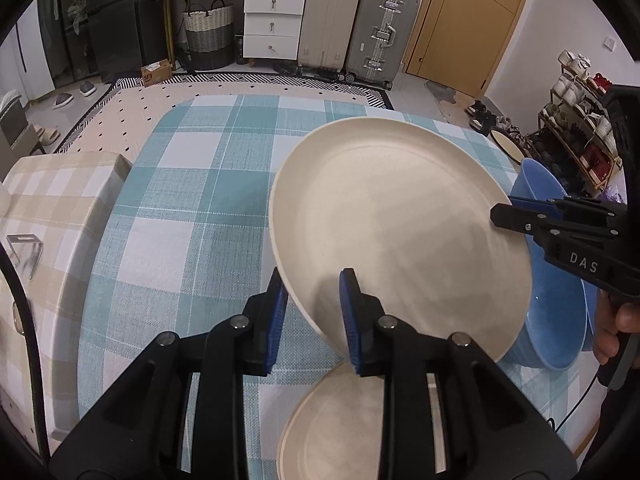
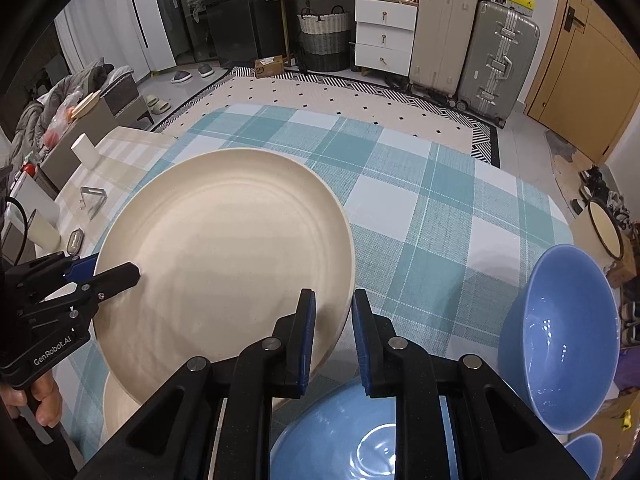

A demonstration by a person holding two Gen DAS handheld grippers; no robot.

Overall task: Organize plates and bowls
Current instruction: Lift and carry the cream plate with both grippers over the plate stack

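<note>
You hold the round cream plate [image 1: 400,232] tilted in the air over the teal checked tablecloth [image 1: 180,220], your left gripper [image 1: 314,320] and right gripper [image 2: 334,340] each clamped on opposite rim edges. With 2 thin edge grips, uneven hand motion could twist it free onto the second cream plate [image 1: 340,420] or knock the blue bowl [image 2: 560,340].

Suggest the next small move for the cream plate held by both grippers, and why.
Probably carry the lifted cream plate toward the second cream plate on the checked tablecloth and lower it on top. The left gripper and right gripper clamp opposite rims, the plate is tilted in the air, and stacking like plates fits tidying.
</note>
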